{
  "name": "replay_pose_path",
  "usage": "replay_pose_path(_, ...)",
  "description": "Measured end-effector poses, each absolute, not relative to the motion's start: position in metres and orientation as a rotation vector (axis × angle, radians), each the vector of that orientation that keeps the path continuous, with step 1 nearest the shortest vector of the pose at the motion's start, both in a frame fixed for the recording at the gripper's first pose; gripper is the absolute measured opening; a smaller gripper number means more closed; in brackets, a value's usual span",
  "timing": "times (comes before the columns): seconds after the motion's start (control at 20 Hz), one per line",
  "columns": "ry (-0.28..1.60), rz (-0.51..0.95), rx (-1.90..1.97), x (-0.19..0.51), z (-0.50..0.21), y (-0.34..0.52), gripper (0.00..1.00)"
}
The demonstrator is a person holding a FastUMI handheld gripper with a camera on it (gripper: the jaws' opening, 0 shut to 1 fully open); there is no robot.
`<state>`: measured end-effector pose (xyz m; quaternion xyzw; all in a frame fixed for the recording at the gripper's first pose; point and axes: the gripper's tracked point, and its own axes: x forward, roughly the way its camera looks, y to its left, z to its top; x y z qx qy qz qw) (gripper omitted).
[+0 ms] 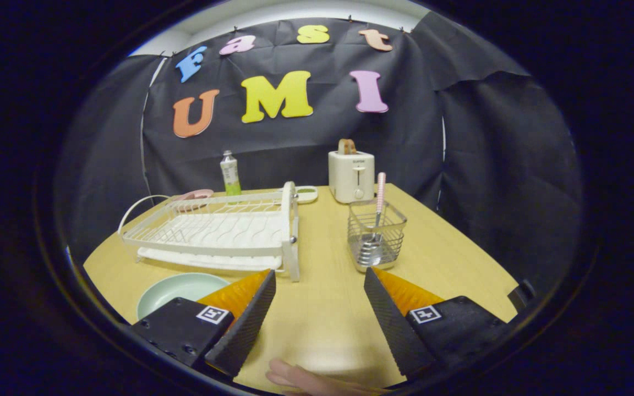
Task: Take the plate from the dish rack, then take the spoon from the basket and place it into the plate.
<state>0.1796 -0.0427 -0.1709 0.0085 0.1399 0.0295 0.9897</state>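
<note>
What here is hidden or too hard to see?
- Plate: its near edge sits behind the open hand-held gripper finger.
- Spoon: the bowl is blurred by the basket wires.
- Bottle label: too small.
- Pink item behind the dish rack: partly hidden.

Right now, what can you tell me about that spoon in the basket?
The spoon stands nearly upright in the wire basket on the table, in front of the toaster. Its handle looks pink-and-white and rises above the rim; the shiny metal bowl points down near the basket's bottom. The open gripper is short of it, touching nothing.
</note>
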Motion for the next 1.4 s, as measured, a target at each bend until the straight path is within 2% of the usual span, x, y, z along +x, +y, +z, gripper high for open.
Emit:
replay_pose_path(0.25, 0.209, 0.034, 0.038, 0.226, -0.132, -0.085, 1.0)
replay_pose_path(0.4, 0.191, 0.066, 0.067, 0.257, -0.12, -0.096, 1.0)
replay_pose_path(0.6, 0.181, 0.016, 0.053, 0.301, -0.109, -0.123, 1.0)
replay_pose_path(0.9, 0.255, 0.042, 0.114, 0.353, -0.105, -0.118, 0.98)
replay_pose_path(1.15, 0.357, -0.012, 0.098, 0.389, -0.117, -0.121, 0.76)
replay_pose_path(1.25, 0.392, -0.034, 0.11, 0.394, -0.125, -0.119, 0.6)
replay_pose_path(1.35, 0.386, -0.053, 0.11, 0.386, -0.118, -0.119, 0.18)
replay_pose_path(1.4, 0.378, -0.05, 0.108, 0.385, -0.117, -0.115, 0.15)
